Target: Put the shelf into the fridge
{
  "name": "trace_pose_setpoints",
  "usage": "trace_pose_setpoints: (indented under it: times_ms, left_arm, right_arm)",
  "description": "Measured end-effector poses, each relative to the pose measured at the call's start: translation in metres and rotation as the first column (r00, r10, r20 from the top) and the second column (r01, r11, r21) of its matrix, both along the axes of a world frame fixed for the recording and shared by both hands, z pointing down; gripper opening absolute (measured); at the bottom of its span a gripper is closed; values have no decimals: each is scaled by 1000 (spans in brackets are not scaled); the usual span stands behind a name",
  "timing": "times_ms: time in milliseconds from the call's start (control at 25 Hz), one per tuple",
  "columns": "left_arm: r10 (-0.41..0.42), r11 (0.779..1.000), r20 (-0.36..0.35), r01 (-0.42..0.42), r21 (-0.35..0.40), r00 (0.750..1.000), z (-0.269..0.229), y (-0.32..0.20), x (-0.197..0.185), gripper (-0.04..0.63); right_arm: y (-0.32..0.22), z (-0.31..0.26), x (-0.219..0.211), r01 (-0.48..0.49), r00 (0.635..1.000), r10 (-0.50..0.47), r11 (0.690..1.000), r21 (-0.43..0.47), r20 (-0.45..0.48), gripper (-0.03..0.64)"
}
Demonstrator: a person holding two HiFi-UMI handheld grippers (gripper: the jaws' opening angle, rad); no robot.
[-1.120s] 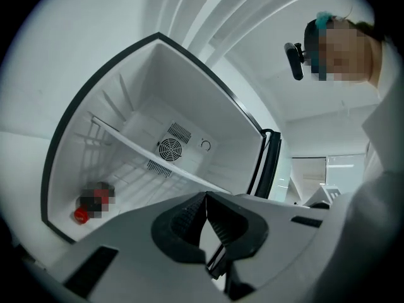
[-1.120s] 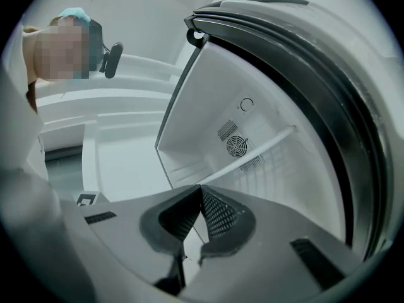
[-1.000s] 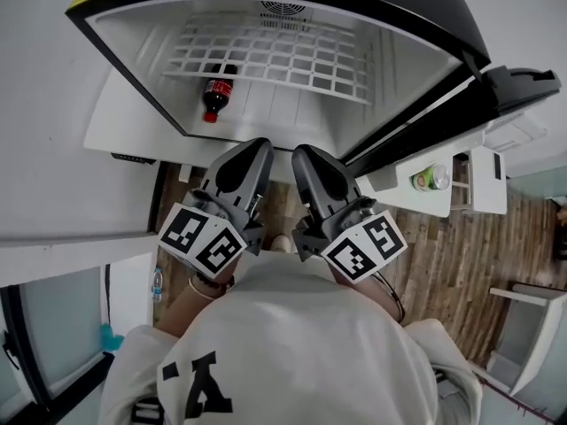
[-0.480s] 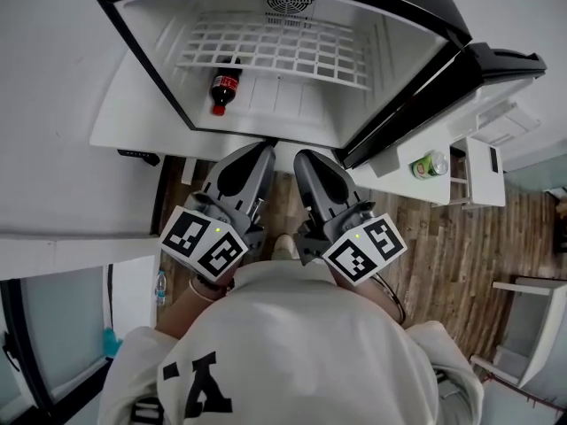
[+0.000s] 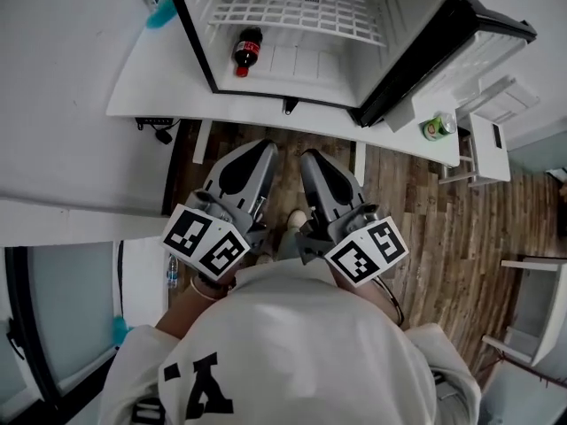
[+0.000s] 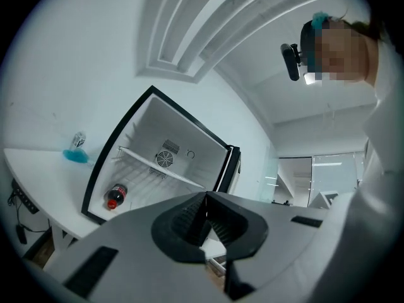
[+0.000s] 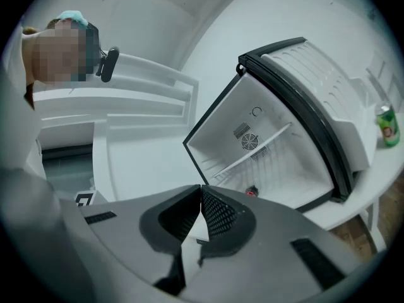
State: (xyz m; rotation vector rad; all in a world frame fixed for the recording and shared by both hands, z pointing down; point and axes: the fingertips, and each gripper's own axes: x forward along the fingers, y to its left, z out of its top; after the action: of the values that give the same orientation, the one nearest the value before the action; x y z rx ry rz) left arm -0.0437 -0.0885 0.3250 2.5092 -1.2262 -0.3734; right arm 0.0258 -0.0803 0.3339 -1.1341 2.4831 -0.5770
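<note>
White worktop (image 5: 146, 82) carrying open fridge (image 5: 190, 30), shelf (image 5: 301, 11) inside above bottle (image 5: 245, 50) (lying down), left gripper (image 5: 260, 150) and right gripper (image 5: 310, 158) jaws closed, empty.

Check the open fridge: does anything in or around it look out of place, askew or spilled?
Only the cola bottle: it lies on its side on the floor of the fridge, under the wire shelf, cap toward the opening, not upright. The shelf looks level; no spill shows.

White-coated wire shelf (image 5: 301, 11), smooth glossy plastic fridge (image 5: 310, 63), matt wood-plank floor (image 5: 416, 202)
</note>
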Motion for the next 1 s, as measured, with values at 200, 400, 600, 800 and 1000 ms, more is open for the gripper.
trace_pose_setpoints:
  times_ms: [200,400,600,800,1000]
  left_arm:
    - [27,1000,1,-27,0,1000,4,50,-14,7]
    - [59,998,-11,-59,1,998,5,84,-19,6]
    - [52,998,-29,-52,23,998,-2,102,-27,8]
    - [58,998,-27,-57,32,998,-5,109,-29,8]
    - [62,998,-40,-62,14,997,2,114,-28,8]
  right_arm:
    - [54,5,-14,-37,999,37,999,2,2,29]
    - [93,5,-19,-75,997,75,997,9,-14,29]
    - [110,-5,-27,-72,997,73,996,44,-34,29]
    - [118,-7,-30,-74,996,76,996,51,-36,29]
    - [124,-2,-29,-75,996,76,996,42,-34,29]
